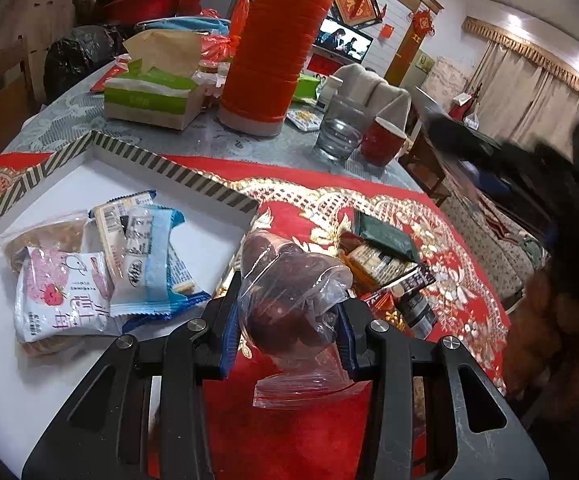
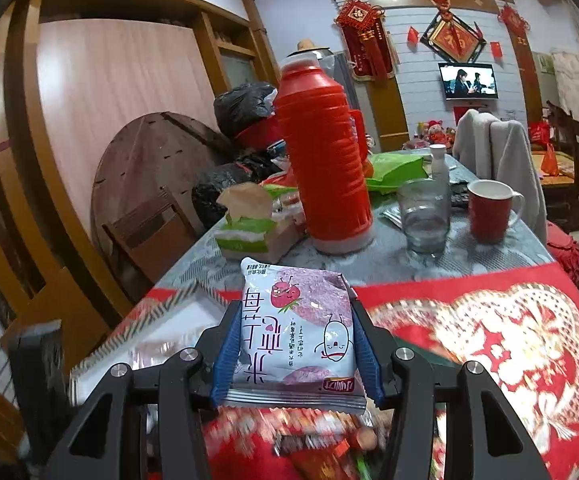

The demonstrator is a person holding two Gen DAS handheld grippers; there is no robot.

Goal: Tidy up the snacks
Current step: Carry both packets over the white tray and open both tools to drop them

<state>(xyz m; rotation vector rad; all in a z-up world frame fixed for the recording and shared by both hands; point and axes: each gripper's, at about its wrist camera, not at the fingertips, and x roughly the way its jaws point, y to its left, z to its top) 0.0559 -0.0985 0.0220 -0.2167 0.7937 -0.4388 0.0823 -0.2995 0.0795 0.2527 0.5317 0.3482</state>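
Observation:
My left gripper (image 1: 287, 316) is shut on a clear plastic bag of dark red-brown dates (image 1: 285, 280), held just right of the white tray (image 1: 137, 184) with a striped rim. Several snack packets lie in the tray, among them a pink-and-white strawberry packet (image 1: 61, 296) and a blue-and-white packet (image 1: 149, 264). Loose snacks (image 1: 385, 256) lie on the red cloth to the right. My right gripper (image 2: 291, 344) is shut on a white strawberry rice-cracker packet (image 2: 295, 332), lifted above the table; the striped tray (image 2: 157, 320) shows blurred at lower left. More blurred snacks (image 2: 321, 440) lie below it.
A tall red thermos (image 1: 277, 44), a tissue box (image 1: 153, 96), a glass (image 1: 339, 128) and a red mug (image 1: 381, 142) stand behind the tray. Black bags pile up at the far end. A person's dark sleeve (image 1: 569, 200) is at the right edge.

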